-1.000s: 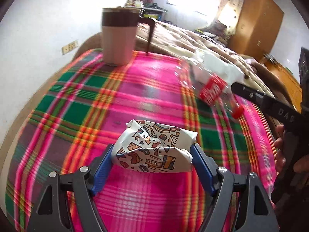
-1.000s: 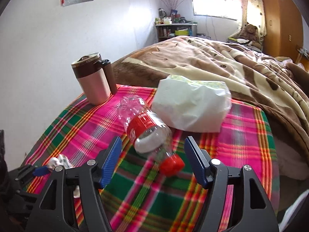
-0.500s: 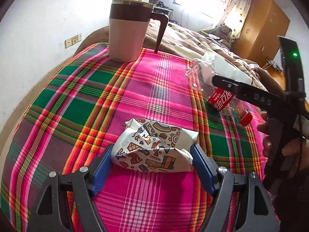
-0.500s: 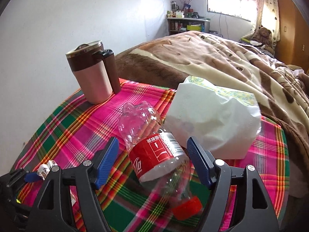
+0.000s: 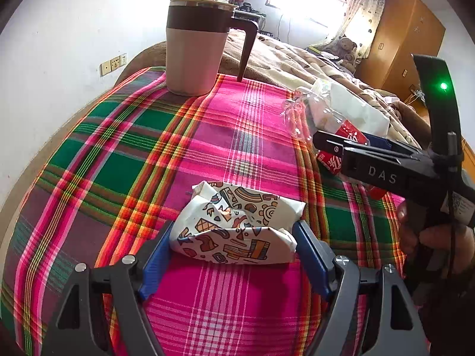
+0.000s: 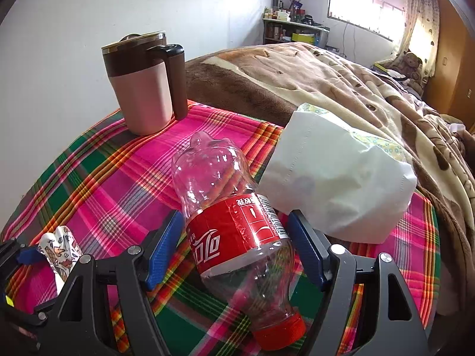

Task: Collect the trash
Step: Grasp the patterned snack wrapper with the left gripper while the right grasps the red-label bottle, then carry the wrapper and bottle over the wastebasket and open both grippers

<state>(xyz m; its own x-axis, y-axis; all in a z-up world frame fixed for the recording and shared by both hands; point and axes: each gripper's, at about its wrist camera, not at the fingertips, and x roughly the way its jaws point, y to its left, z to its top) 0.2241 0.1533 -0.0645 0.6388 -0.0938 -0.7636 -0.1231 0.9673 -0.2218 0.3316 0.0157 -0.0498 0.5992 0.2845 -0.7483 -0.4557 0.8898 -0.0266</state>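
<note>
We have the wrapper [image 5: 234, 225] pinched between the left gripper [image 5: 234, 255]'s pads, low over the plaid cloth [image 5: 118, 160]. Our right gripper [image 6: 234, 252] straddles the bottle [image 6: 234, 231] lying on that cloth, jaws spread, though whether the pads touch its label yet we cannot quite tell. So one piece is picked up and one is about to be; no bin shows, and both await dropping.

The plaid cloth [image 5: 124, 148] lies bare through its middle and left side. A mug [image 5: 194, 47] blocks the far left corner; a white tissue pack [image 6: 335, 190] crowds the far right edge.
</note>
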